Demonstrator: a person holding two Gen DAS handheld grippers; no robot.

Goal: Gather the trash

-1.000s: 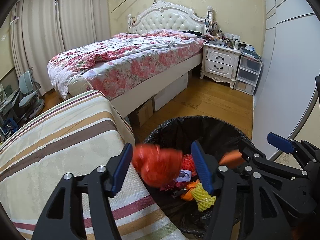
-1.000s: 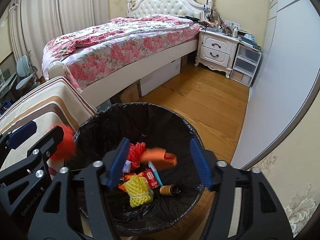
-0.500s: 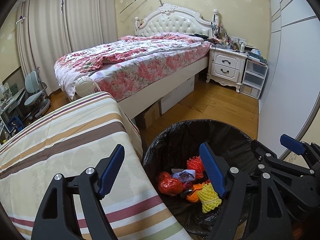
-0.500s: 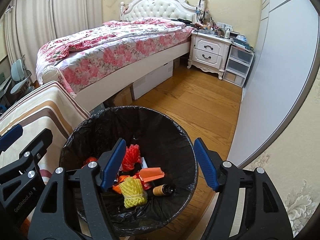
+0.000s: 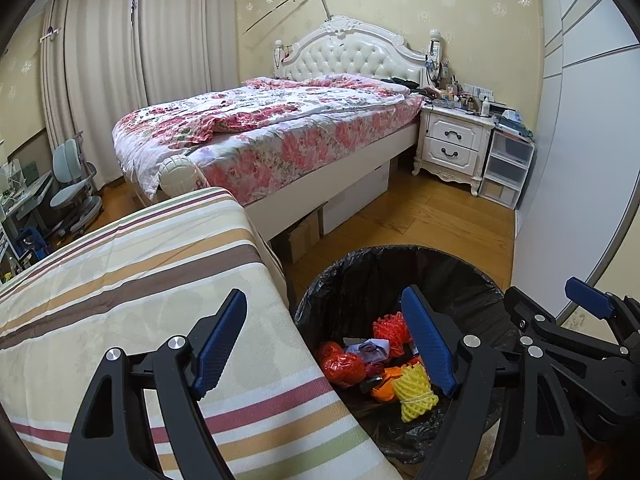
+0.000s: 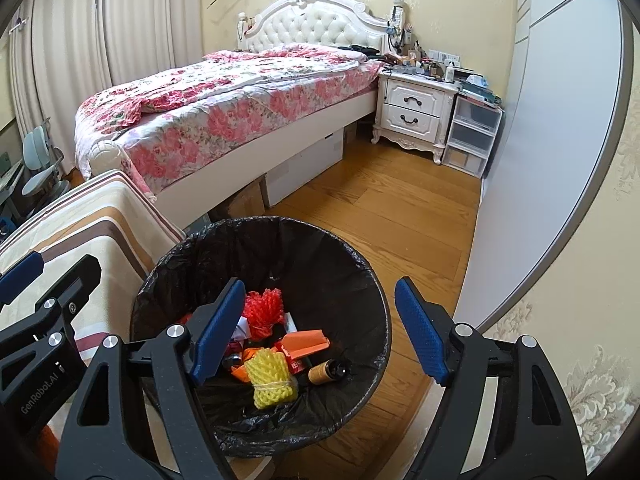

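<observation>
A round bin lined with a black bag stands on the wood floor; it also shows in the left wrist view. Inside lie a yellow foam net, a red foam net, an orange carton piece, a small brown bottle and a crumpled red bag. My left gripper is open and empty over the bin's left rim and the striped cloth. My right gripper is open and empty above the bin.
A striped cloth-covered surface lies left of the bin. A floral bed stands behind it, with cardboard boxes under it. A white nightstand and plastic drawers stand at the back right. A white wardrobe door is on the right.
A red bag left my left gripper and an orange piece left my right gripper; both fell into the bin. Both grippers have risen a little above it.
</observation>
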